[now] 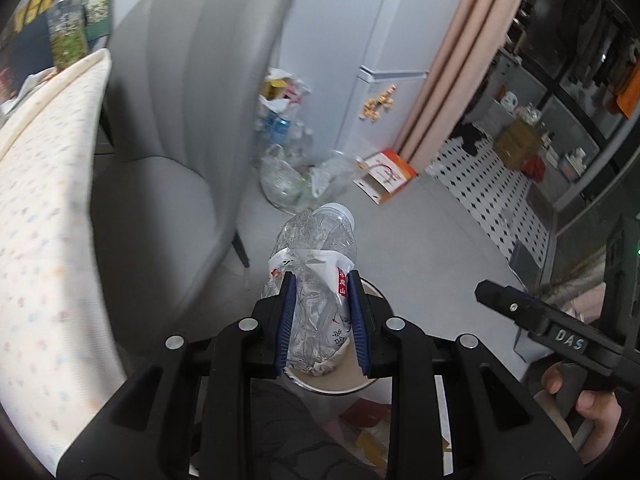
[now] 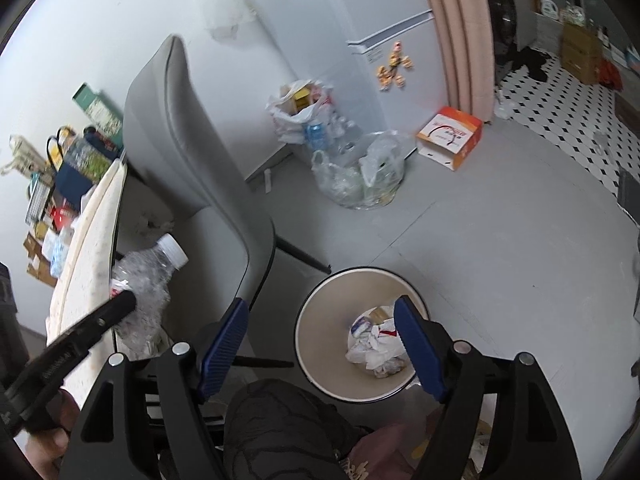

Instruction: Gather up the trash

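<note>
While the left gripper (image 1: 322,280) clamped a crushed plastic bottle (image 1: 316,248) above the rim of the bin (image 2: 320,312), the right gripper (image 2: 320,320) hung wide open over that bin, holding nothing; crumpled paper (image 2: 378,344) lay inside, beside a grey chair (image 2: 192,152).

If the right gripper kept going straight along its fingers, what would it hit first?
Probably the trash bin: the open right gripper points down at its mouth, with crumpled paper inside. Depth is hard to judge, so it could meet the rim first.
</note>
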